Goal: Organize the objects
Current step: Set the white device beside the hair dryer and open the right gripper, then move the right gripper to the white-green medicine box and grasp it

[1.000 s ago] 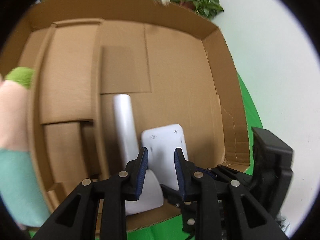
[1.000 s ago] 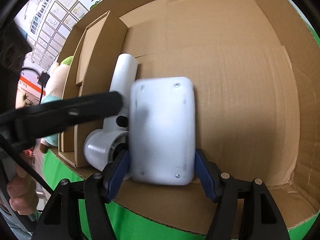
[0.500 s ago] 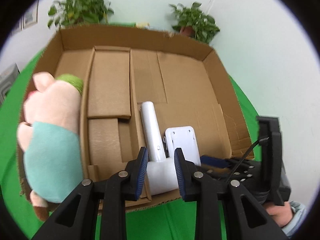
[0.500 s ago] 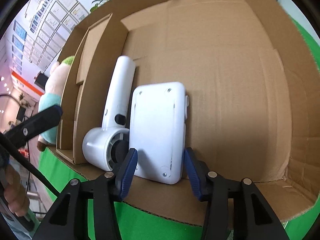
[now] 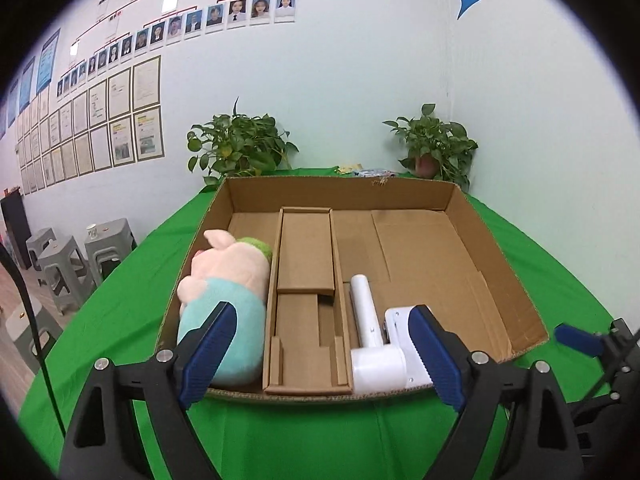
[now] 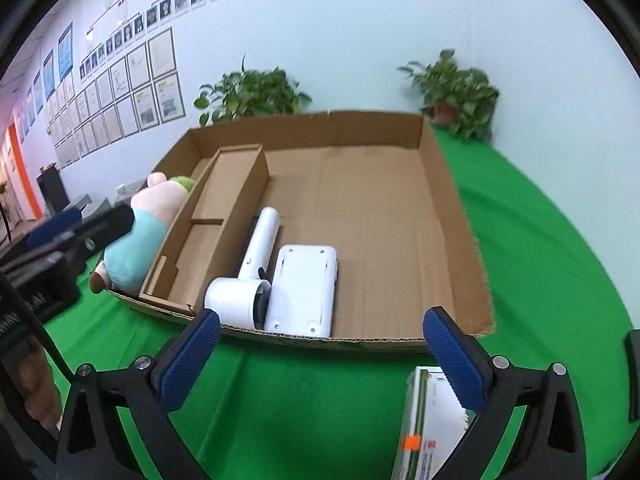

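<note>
With both the left hand-held gripper (image 5: 320, 348) and the right hand-held gripper (image 6: 320, 356) hanging released over the desk (image 6: 540, 240), the right should be descending squarely onto the carton (image 6: 434, 424) lying outside the box (image 6: 452, 216).

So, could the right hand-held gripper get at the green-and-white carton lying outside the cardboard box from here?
Probably yes. The right hand-held gripper is open and holds nothing, and the carton lies on the green cloth right under its right finger, outside the cardboard box. Nothing sits between them.
</note>
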Tool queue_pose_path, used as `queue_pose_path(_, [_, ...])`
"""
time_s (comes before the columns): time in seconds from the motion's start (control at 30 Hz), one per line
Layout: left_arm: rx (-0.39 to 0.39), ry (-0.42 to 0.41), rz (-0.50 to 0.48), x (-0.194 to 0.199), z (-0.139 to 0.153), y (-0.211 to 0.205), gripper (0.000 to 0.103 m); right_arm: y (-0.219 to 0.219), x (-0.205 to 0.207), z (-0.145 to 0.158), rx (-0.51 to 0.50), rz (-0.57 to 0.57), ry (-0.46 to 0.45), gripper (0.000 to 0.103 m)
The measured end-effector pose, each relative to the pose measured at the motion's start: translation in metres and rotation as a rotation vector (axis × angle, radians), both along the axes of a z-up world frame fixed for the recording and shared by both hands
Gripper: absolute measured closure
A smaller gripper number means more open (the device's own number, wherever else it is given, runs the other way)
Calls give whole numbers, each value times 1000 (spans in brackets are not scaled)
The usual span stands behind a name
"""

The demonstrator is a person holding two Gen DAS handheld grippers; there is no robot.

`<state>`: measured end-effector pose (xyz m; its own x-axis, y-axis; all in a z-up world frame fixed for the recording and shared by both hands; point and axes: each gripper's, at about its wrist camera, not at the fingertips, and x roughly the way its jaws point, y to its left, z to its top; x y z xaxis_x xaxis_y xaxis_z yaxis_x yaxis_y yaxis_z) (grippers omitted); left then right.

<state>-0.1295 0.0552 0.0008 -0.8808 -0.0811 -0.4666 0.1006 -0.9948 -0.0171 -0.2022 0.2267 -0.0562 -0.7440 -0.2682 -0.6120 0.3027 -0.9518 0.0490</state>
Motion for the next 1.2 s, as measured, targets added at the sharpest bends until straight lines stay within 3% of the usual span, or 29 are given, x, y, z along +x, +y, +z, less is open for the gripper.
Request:
queue_pose_path(0.27, [-35,14,1,6,6,1,15,-6,18,19,32,-9,59,1])
queue_pose_path(0.4, [-12,-6,-2,6,4,0,15,-3,24,23,34,0,64,1])
queue_pose_path(0.8, [-51,-40,7,3,-4,9,15,3,26,6,0,6,30,1])
queue_pose_path(1.2, [-9,-71,-8,1,-11,6,15,3,27,-4,18,-4,24,1])
